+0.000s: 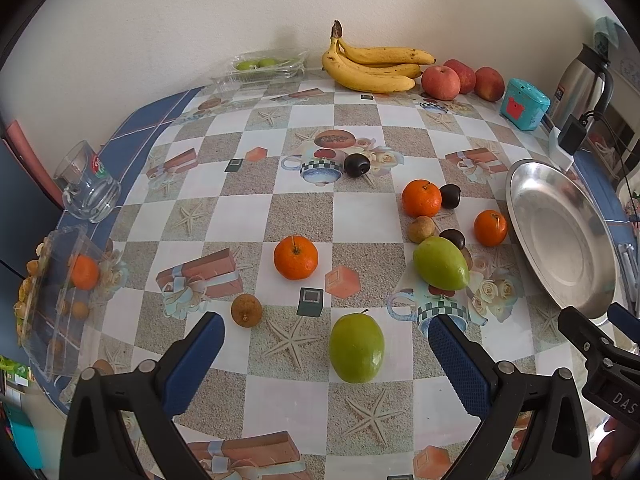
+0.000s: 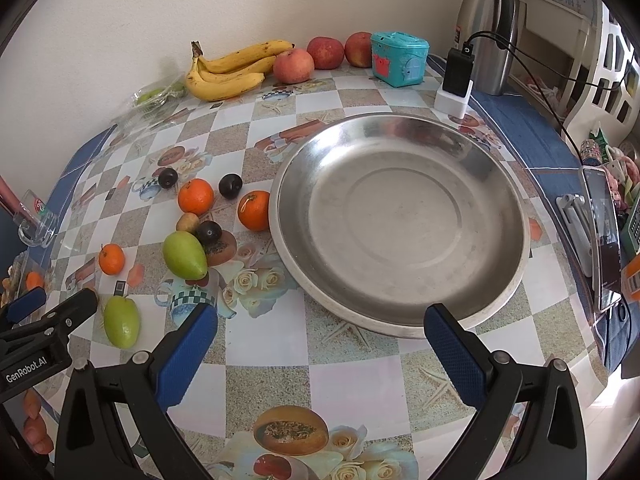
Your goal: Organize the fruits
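Between the left gripper (image 1: 326, 354)'s spread fingers lies a green fruit (image 1: 356, 348).
Close squarely across it; right gripper (image 2: 320, 340) gapes, unladen, before the steel dish (image 2: 472, 152).

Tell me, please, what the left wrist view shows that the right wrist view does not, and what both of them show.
Only the left wrist view shows the small brown fruit on the table near the left hand-held gripper, and the clear plastic box in full at the table's left edge.

Only the right wrist view shows the phone on its stand and the whole empty metal plate beyond the right hand-held gripper.

Both show the bananas, three apples, oranges, two green fruits, the teal box and the steel flask. Both grippers are open.
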A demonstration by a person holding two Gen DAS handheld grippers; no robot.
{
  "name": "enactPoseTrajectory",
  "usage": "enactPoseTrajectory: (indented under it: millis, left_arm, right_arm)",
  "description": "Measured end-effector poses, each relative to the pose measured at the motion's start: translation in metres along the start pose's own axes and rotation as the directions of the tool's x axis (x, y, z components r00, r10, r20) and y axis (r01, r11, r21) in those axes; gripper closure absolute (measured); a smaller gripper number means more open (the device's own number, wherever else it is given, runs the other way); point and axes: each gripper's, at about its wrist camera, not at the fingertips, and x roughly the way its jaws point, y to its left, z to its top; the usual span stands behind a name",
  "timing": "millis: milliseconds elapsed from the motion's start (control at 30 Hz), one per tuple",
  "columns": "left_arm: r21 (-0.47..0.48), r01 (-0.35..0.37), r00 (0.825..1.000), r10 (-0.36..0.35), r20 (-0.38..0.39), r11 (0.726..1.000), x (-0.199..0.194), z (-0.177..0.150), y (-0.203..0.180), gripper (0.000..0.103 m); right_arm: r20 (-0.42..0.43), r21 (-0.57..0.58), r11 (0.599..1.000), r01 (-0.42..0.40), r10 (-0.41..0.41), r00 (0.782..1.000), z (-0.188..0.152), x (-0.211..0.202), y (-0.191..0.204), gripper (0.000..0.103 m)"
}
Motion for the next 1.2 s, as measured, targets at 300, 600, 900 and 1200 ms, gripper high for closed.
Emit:
enactPoseTrajectory:
  millis: [300,600,900,1200]
  left_arm:
    - [-0.011,0.025,1.000,-0.026,-0.018,1.000,0.003,0.002,0.004,0.000]
    - [-0.060,0.041,0.999,-0.042,-0.011,0.997,0.001,0.017,0.037,0.000]
    - [-0.042,0.085,0.996,-0.086,-0.024,0.995,0.007,0.032,0.064,0.000]
    - [-0.069,0.100,0.993,-0.104,-0.059,0.993,0.025,0.023,0.093,0.000]
  right_arm:
    - [0.006,-0.011,1.000,-0.011,0.011,1.000,0.000,0.001,0.003,0.000]
    - [0.026,-0.060,0.992,-0.110,0.112,0.993,0.009,-0.001,0.034,0.000]
    - [-0.003,-0.123,0.980,-0.159,0.160,0.987,0.016,0.002,0.076,0.000]
    - [-0.079,-0.209,0.949,-0.238,0.226,0.971,0.008,0.013,0.128,0.000]
